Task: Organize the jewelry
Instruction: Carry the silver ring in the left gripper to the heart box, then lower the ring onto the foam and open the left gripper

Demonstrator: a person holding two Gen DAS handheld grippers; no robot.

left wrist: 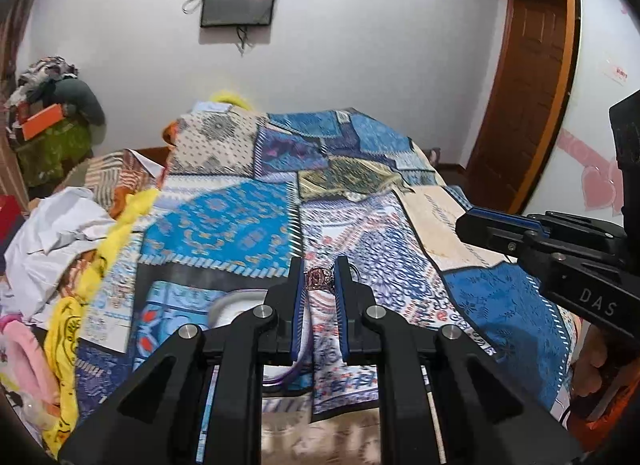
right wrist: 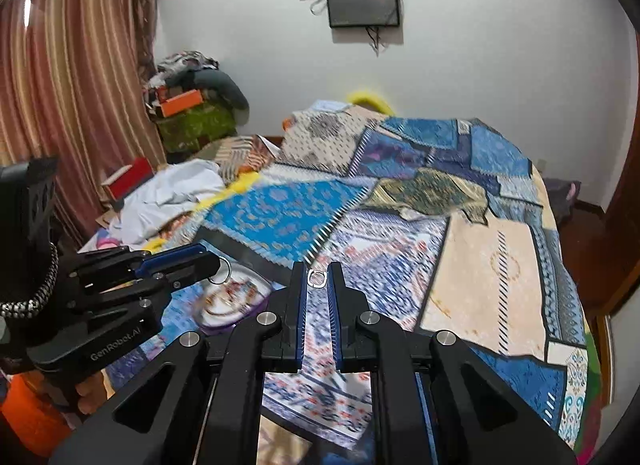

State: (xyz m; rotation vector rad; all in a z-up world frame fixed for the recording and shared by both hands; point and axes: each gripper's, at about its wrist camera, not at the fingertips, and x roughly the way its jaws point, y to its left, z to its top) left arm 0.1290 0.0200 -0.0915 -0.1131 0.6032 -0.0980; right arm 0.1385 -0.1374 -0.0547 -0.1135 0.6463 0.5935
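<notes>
- Black linkage arms of each tool fill the near foreground of both wrist views; the blue-padded jaws project forward from them.
- Left gripper [left wrist: 319,279]: jaws clamped on a reddish, ornate ring [left wrist: 318,277], pinched at the very tips. The right wrist view shows a thin metal loop [right wrist: 222,269] hanging at this gripper's tip; whether that loop is part of the same piece cannot be told.
- Right gripper [right wrist: 317,280]: jaws clamped on a small silver ring [right wrist: 316,278], also held only at the extreme tips, with most of the pad length unused.
- Both pieces sit between the pads, clear of the bed [left wrist: 240,225] below; neither touches the patchwork cover.
- Purple-rimmed dish [right wrist: 236,299]: lies on the cover just beneath the left gripper, with what appear to be more pieces inside, blurred. It is judged the likely destination or source for sorting.
- Risk 1: a tip-only pinch on a round, hard band may let it pivot or shoot out if the tool is tilted or jolted.
- Risk 2: a dropped ring would land on a busy printed cover, where a small silver item would be hard to find, or roll toward the heap of clothes [left wrist: 60,233] at the bedside.
- Risk 3: the 2 tools work near one another; a careless swing could knock one against the other and dislodge either piece.
</notes>
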